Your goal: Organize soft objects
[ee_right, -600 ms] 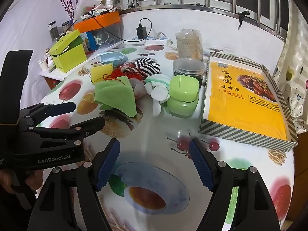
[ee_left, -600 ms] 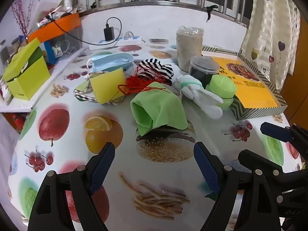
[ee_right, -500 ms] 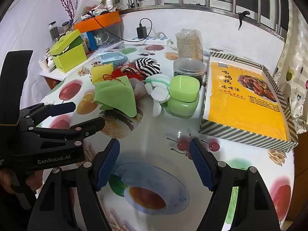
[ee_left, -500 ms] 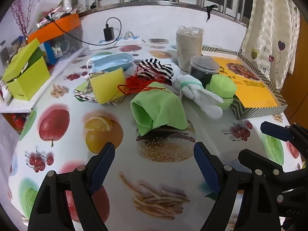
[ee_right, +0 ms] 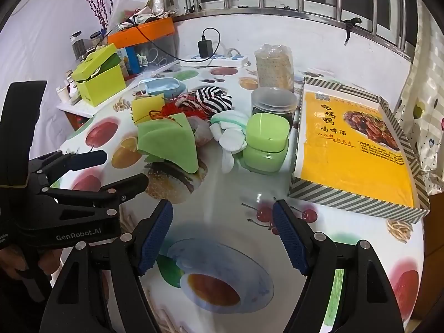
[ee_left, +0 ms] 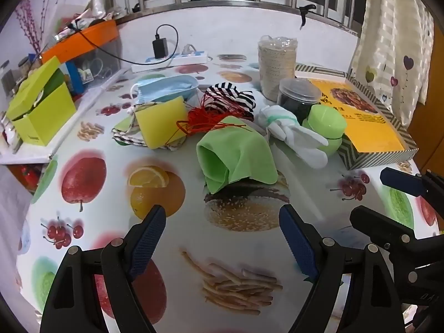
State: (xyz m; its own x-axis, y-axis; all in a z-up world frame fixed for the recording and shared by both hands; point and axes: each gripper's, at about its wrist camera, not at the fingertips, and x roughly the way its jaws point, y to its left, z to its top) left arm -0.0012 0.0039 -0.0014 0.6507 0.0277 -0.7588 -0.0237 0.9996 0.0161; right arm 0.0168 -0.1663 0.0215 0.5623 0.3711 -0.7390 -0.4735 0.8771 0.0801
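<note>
A heap of soft things lies mid-table: a folded green cloth, a yellow sponge, red string, a black-and-white striped cloth, a white glove and a blue face mask. My left gripper is open and empty, hovering in front of the green cloth. My right gripper is open and empty, nearer the table's front right. The left gripper also shows in the right wrist view.
A green lidded container, a dark jar, a wrapped stack of discs and a yellow flat box stand at the right. A lime box and a power strip sit at the left and back.
</note>
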